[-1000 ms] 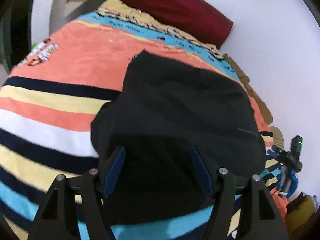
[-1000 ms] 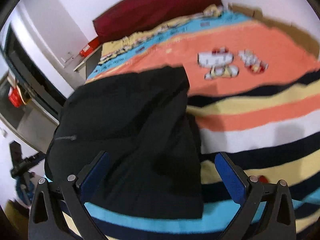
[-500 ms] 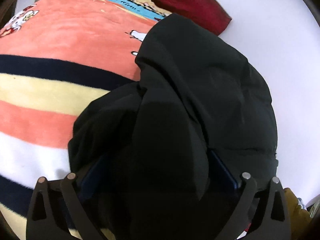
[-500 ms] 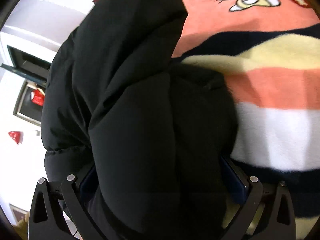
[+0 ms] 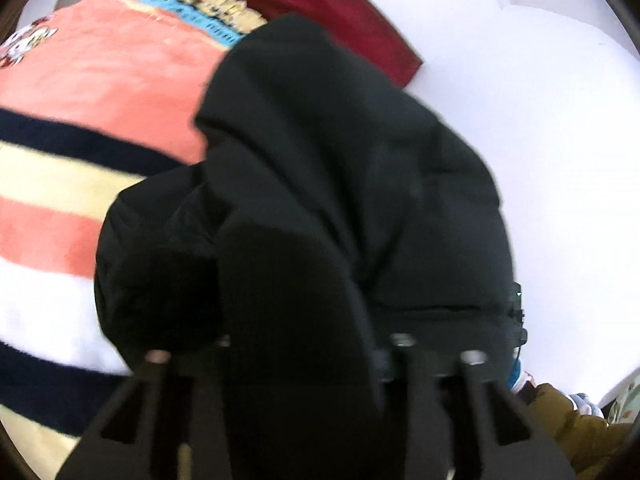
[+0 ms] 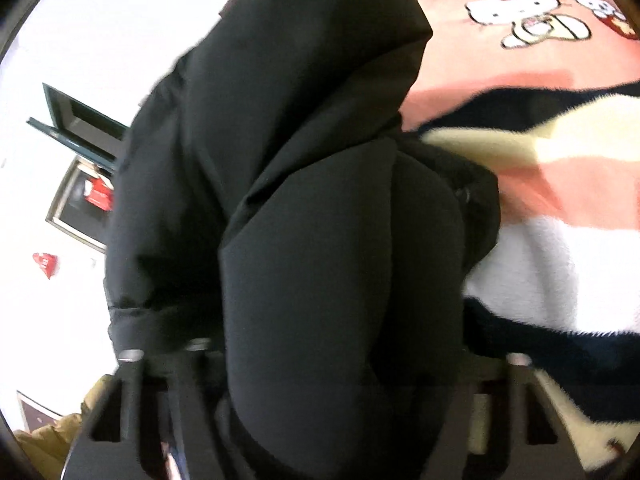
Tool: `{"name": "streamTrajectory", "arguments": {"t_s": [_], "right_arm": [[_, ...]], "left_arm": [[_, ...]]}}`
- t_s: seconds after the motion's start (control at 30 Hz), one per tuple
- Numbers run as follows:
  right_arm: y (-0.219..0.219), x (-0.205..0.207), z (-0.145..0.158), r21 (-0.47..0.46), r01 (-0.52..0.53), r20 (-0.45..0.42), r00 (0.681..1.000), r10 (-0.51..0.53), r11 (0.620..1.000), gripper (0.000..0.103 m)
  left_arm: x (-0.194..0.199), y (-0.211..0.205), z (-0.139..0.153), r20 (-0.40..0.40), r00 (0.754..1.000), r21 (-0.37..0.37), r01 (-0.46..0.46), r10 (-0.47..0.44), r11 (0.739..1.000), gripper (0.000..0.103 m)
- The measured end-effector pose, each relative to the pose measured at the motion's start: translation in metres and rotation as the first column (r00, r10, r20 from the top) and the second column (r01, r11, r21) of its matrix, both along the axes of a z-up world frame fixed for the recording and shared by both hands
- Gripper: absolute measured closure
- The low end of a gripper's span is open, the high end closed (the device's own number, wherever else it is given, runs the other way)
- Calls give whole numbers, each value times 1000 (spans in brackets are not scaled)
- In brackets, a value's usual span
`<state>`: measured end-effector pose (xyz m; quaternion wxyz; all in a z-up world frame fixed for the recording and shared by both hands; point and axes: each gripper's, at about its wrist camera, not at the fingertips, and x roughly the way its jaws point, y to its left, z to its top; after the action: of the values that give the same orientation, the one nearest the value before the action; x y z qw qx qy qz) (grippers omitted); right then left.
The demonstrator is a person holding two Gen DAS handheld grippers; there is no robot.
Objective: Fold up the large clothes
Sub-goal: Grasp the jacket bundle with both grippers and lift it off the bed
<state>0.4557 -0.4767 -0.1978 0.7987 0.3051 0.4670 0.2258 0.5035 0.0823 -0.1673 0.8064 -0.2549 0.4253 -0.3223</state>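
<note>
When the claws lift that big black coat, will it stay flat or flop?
Probably flop: the black coat already sags in soft folds over the left claw. It looks puffy, so likely light for its bulk. Its smooth fabric may slip.

In the left wrist view the jacket [image 5: 320,184] fills the middle of the frame and lies on the blanket [image 5: 80,92], which spreads to the left. The pillow [image 5: 340,4] is behind it, at the top. In the right wrist view the jacket [image 6: 300,200] is central and the blanket [image 6: 560,160] lies to the right.
</note>
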Motion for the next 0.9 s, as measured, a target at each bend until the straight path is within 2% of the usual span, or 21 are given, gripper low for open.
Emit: {"name": "streamTrajectory", "arguments": {"t_s": [0.07, 0.23, 0.43, 0.63, 0.73, 0.8, 0.87, 0.9], "right_arm": [[7, -4, 11, -12, -6, 30, 1000, 7, 1000, 65], [18, -12, 29, -35, -9, 68, 998, 11, 999, 78], [29, -24, 53, -24, -4, 123, 992, 7, 1000, 82], [39, -49, 74, -10, -46, 111, 993, 47, 999, 82], [46, -61, 75, -7, -44, 83, 996, 45, 999, 82], [46, -64, 64, -20, -23, 45, 999, 24, 1000, 82], [46, -66, 53, -59, 8, 20, 1000, -7, 998, 79], [53, -62, 53, -72, 21, 19, 1000, -19, 997, 78]], "left_arm": [[-4, -3, 8, 21, 1000, -36, -6, 7, 999, 88], [-13, 3, 23, 54, 998, -142, -20, 28, 990, 92], [-36, 22, 51, 101, 995, -201, 5, 15, 979, 92], [-72, 35, 82, 133, 991, -228, 28, 3, 973, 92], [-77, 46, 81, 108, 994, -180, 26, -7, 983, 92], [-70, 45, 65, 59, 998, -113, 3, 4, 994, 91], [-65, 48, 48, 16, 1000, -7, -25, 25, 1000, 91], [-60, 52, 42, -5, 999, 23, -37, 37, 999, 87]]}}
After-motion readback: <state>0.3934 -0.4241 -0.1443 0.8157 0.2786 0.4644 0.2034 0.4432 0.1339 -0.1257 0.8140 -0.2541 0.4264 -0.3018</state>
